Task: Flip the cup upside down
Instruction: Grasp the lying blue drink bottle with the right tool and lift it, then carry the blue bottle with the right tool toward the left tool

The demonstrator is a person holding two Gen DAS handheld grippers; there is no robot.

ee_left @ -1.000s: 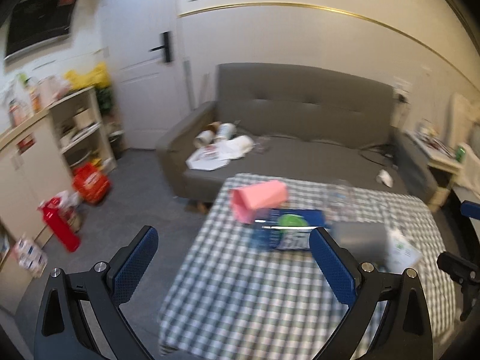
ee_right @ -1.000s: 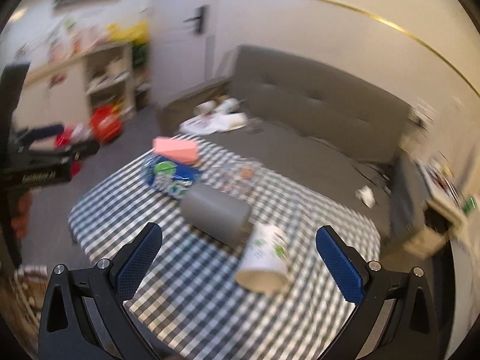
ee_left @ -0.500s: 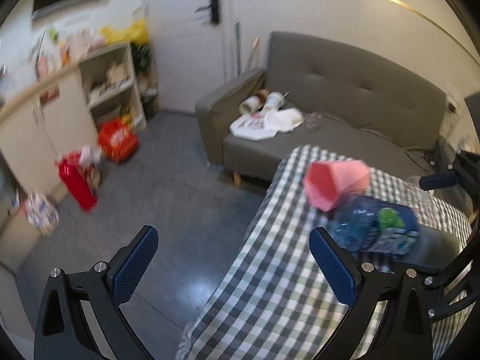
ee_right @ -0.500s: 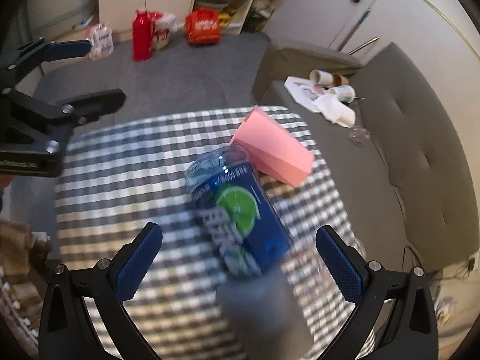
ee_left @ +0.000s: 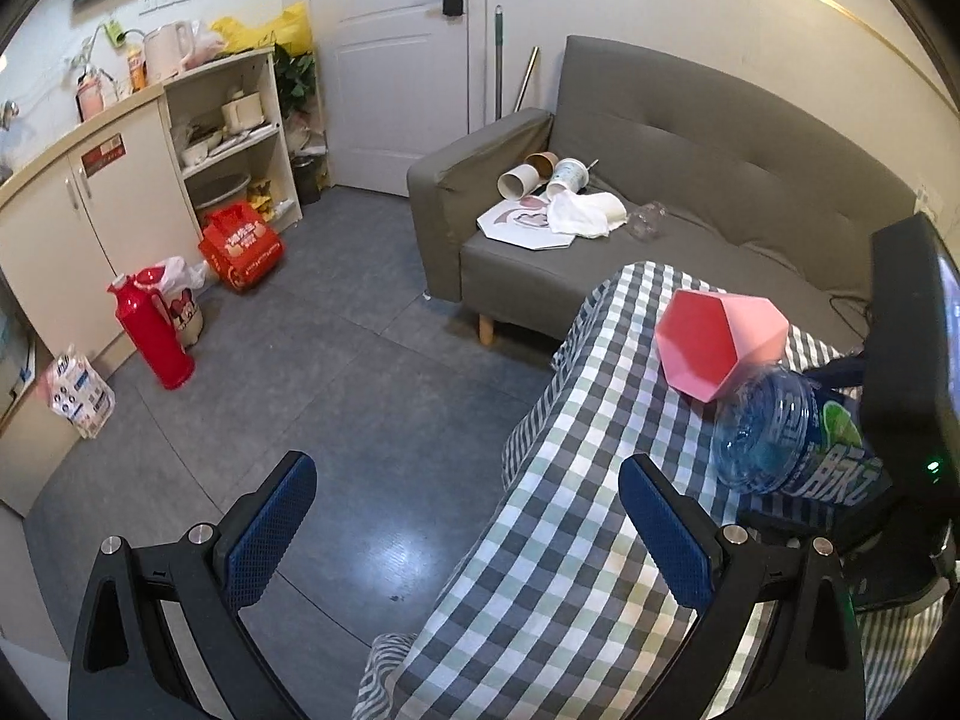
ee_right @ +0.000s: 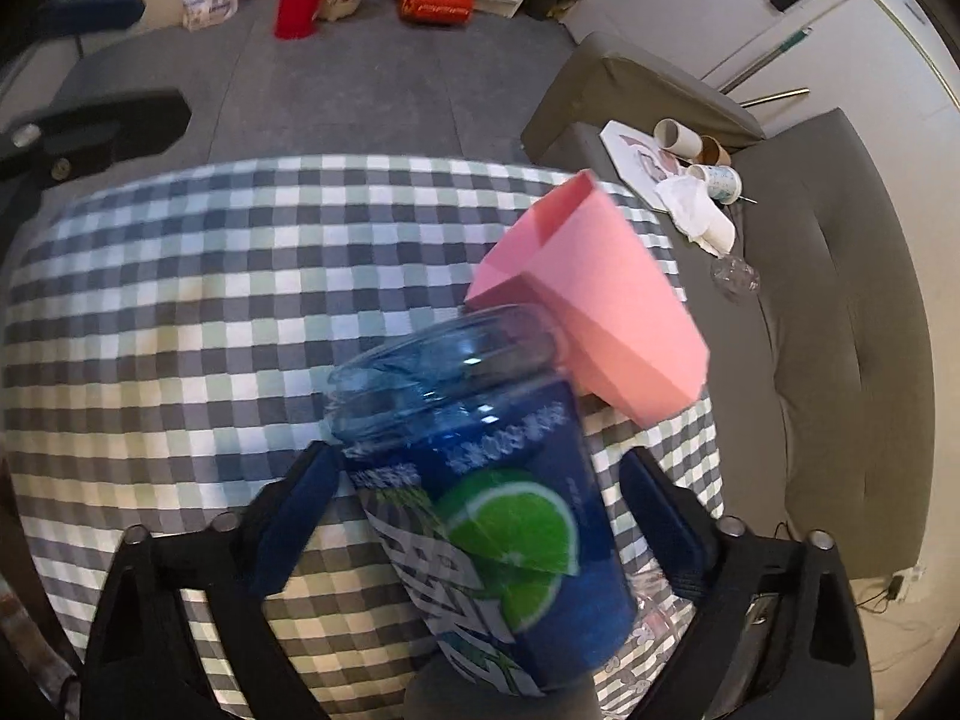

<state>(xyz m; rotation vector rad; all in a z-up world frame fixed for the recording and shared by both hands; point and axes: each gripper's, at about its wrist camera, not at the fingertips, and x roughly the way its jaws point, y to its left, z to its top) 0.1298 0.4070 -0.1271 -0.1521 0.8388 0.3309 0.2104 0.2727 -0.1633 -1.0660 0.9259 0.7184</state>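
Observation:
A blue clear plastic cup (ee_right: 480, 492) with a lime label lies on its side on the checked tablecloth (ee_right: 180, 276), its mouth toward the table's far edge. It also shows in the left wrist view (ee_left: 780, 444). My right gripper (ee_right: 480, 516) is open, with one finger on each side of the cup. Whether the pads touch it I cannot tell. A pink faceted cup (ee_right: 594, 312) lies on its side against it, also seen in the left wrist view (ee_left: 720, 348). My left gripper (ee_left: 468, 528) is open and empty, over the table's left edge and the floor.
A grey sofa (ee_left: 690, 180) with paper cups and paper on it stands behind the table. A red flask (ee_left: 150, 330), bags and a cabinet (ee_left: 120, 192) stand at the left on the grey floor. The right gripper's body (ee_left: 906, 360) fills the right side of the left wrist view.
My right gripper has moved in closer, so the blue cup now lies between its fingers. My left gripper has shifted slightly further left, off the table's edge.

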